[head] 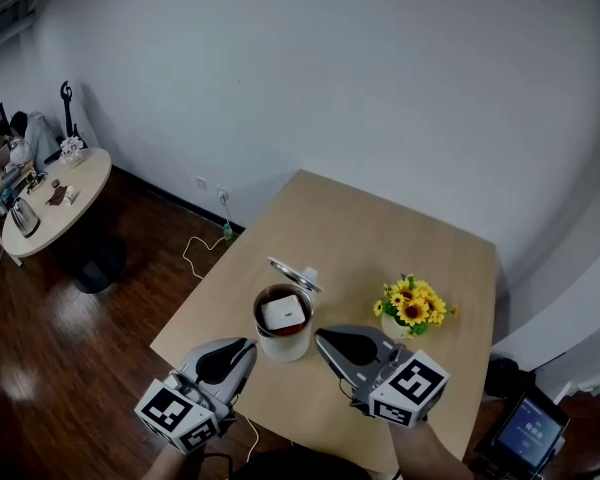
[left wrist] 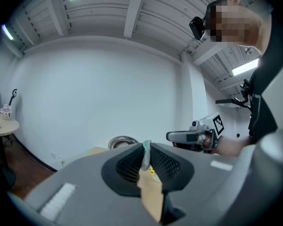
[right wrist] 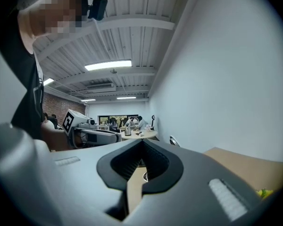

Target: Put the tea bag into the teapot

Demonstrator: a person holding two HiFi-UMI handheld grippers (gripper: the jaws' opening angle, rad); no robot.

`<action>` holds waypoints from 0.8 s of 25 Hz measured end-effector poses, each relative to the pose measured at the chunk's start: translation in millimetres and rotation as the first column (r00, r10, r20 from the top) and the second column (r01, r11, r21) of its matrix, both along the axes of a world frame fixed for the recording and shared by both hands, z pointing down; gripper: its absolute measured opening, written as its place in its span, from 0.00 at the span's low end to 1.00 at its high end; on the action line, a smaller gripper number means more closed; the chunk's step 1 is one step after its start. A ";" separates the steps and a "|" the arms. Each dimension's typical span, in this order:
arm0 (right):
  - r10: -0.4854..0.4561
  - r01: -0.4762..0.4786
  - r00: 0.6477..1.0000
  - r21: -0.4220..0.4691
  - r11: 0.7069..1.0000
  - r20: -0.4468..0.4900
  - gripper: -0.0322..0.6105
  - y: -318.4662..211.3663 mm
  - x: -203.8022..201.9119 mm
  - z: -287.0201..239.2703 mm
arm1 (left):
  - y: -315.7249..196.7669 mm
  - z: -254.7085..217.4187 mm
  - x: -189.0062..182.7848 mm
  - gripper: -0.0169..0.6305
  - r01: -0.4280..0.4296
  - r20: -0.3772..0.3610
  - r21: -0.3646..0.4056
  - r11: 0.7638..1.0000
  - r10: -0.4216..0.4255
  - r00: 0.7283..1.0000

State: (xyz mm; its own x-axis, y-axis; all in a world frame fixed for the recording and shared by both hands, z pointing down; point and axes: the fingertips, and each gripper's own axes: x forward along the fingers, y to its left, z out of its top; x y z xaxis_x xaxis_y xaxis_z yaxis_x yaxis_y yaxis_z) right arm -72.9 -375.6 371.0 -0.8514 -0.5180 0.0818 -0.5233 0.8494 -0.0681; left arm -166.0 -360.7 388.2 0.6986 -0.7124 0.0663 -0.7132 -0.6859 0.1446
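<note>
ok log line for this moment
left gripper: shut on thin pale strip | right gripper: shut, empty | tea bag: in teapot | lid: off, beside teapot

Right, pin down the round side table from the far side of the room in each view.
Head view: the round side table is at the far upper left, across the dark floor.
Left gripper view: at the left edge, mid-height.
Right gripper view: small, at centre, just above the jaw tips.
Shared landmark: the tan table, seen left of the jaws in the left gripper view and at lower right in the right gripper view.
</note>
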 end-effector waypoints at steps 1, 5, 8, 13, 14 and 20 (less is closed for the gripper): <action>-0.005 0.005 1.000 0.001 1.000 -0.009 0.05 -3.9 -2.0 2.4 | -6.1 1.6 1.2 0.11 0.000 0.006 -0.003 1.000 0.000 1.000; -0.014 0.014 0.999 -0.010 1.000 -0.029 0.05 -19.4 -7.0 13.8 | -28.4 8.6 5.6 0.11 0.007 0.028 -0.015 1.000 -0.007 1.000; -0.023 0.022 0.999 -0.040 0.999 -0.024 0.05 -31.4 -9.5 23.6 | -43.0 17.0 8.6 0.11 0.011 0.030 -0.038 0.999 -0.010 1.000; -0.035 0.033 0.999 -0.073 0.997 -0.030 0.05 -53.6 -9.7 43.2 | -72.9 42.8 16.6 0.11 0.001 0.074 -0.072 0.997 0.004 0.997; -0.033 0.030 0.999 -0.080 0.996 -0.036 0.05 -55.7 -10.3 47.1 | -76.3 47.0 17.5 0.11 0.003 0.087 -0.085 0.996 0.004 0.996; -0.041 0.030 0.996 -0.129 0.991 -0.084 0.05 -70.8 -13.3 83.2 | -105.5 73.3 27.3 0.11 0.034 0.169 -0.153 0.988 -0.008 0.986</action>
State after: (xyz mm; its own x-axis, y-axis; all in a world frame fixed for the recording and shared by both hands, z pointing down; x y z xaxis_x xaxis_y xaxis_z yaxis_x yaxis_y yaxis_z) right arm -86.3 -446.4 454.2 -0.8559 -0.4686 0.2189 -0.5019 0.8547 -0.1329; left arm -138.7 -466.1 461.5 0.6533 -0.6988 0.2913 -0.7502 -0.6493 0.1249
